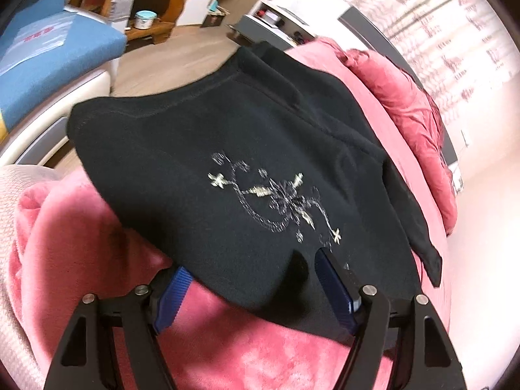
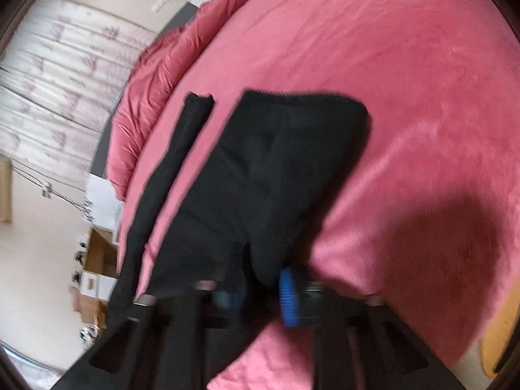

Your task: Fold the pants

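Observation:
Black pants with a silver floral embroidery lie across a pink plush bed cover. My left gripper is open, its blue pads spread wide around the near edge of the fabric, which drapes over the right pad. In the right wrist view the pants hang blurred in front of the camera, one narrow leg apart to the left. My right gripper is shut on the pants' fabric, with one blue pad showing.
A rumpled pink duvet lies on the far side of the bed. A blue chair, a white shelf unit and wooden furniture stand on the floor beyond. Curtains hang at the left.

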Demonstrator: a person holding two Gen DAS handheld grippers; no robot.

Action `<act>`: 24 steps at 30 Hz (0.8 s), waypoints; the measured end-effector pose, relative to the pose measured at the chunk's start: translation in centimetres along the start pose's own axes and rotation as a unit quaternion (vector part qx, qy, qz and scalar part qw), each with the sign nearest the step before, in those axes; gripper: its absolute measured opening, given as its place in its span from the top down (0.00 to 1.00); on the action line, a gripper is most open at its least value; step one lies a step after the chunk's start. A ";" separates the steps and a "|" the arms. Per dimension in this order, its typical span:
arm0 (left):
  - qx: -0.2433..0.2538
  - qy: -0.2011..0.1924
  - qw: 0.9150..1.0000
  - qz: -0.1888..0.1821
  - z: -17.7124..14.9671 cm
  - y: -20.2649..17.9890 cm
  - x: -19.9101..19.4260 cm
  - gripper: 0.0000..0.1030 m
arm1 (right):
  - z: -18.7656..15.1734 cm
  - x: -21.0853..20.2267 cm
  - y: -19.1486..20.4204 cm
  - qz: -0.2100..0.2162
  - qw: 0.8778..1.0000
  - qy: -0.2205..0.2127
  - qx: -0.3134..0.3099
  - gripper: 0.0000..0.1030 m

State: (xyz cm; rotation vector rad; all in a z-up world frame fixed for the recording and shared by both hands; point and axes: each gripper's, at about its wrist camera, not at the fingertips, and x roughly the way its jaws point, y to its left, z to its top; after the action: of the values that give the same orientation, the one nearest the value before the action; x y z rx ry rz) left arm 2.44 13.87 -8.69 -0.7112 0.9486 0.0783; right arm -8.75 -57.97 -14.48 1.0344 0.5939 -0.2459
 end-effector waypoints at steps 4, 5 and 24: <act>-0.019 -0.003 1.000 0.008 0.4 0.4 0.2 0.27 | 2.3 0.3 0.5 -0.017 0.999 -0.025 0.024 0.37; -0.030 -0.007 1.000 0.005 0.6 0.6 0.1 0.27 | 2.6 0.7 0.3 -0.021 0.999 -0.018 0.032 0.39; -0.058 -0.001 0.997 0.060 3.3 2.3 1.5 0.82 | 3.1 1.2 -0.8 -0.075 0.997 -0.005 0.022 0.91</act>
State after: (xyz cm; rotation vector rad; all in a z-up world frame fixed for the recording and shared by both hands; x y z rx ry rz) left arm 4.90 17.25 -9.79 -0.7608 0.9900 0.2412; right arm -7.03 -60.94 -14.63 1.0326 0.6613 -0.3972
